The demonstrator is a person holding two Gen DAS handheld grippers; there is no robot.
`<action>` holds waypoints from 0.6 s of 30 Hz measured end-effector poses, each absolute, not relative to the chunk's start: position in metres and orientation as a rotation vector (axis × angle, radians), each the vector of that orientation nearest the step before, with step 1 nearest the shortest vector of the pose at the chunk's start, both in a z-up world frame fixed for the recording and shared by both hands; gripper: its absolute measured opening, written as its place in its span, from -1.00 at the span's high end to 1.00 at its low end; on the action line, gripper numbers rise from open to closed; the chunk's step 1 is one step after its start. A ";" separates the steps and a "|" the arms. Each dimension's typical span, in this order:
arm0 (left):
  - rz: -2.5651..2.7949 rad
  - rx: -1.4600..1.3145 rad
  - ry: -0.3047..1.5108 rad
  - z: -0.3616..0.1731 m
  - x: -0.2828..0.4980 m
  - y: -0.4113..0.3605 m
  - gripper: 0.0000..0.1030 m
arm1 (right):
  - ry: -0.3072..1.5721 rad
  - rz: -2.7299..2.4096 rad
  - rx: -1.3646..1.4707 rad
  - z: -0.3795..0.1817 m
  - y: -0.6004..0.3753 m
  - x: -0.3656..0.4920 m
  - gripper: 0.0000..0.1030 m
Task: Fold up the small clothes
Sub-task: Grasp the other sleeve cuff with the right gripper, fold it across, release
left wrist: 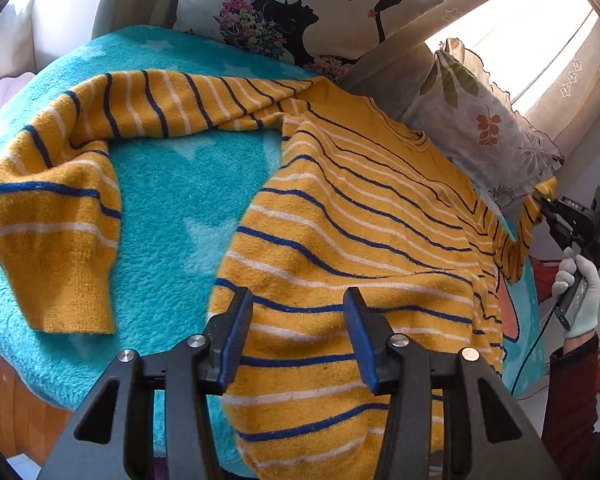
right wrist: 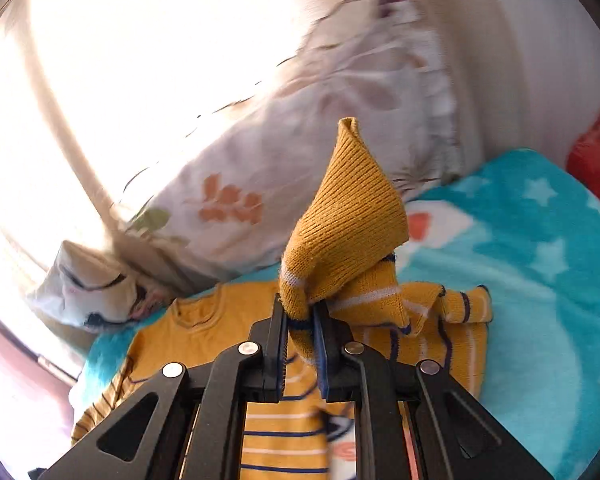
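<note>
A mustard-yellow knitted sweater [left wrist: 364, 216] (navy and white stripes) sprawls mid-frame; right tongs [right wrist: 302, 312] pinch its cuff, left tongs [left wrist: 298, 304] gape apart.

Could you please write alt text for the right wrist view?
The right gripper is shut on the yellow cuff of the striped sweater's sleeve, lifting it above the sweater body. Beneath lies a turquoise star blanket, with a leaf-print pillow behind.

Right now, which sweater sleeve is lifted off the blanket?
The right-hand sleeve, pinched in the right gripper; the other sleeve lies flat on the blanket.
</note>
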State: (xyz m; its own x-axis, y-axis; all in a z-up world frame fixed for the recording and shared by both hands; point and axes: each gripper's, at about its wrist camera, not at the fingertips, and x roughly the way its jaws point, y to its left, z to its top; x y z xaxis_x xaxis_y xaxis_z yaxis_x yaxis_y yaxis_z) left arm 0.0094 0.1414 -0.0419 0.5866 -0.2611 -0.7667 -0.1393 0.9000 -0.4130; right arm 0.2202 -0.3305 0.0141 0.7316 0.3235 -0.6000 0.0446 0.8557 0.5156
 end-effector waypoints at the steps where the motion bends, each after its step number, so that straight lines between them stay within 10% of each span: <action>1: -0.063 -0.463 0.942 -0.040 0.006 0.146 0.02 | 0.758 0.207 0.503 0.011 -0.304 0.228 0.75; 18: -0.009 -0.548 0.921 -0.053 -0.006 0.193 -0.01 | 0.952 0.606 0.291 -0.035 -0.155 0.207 0.28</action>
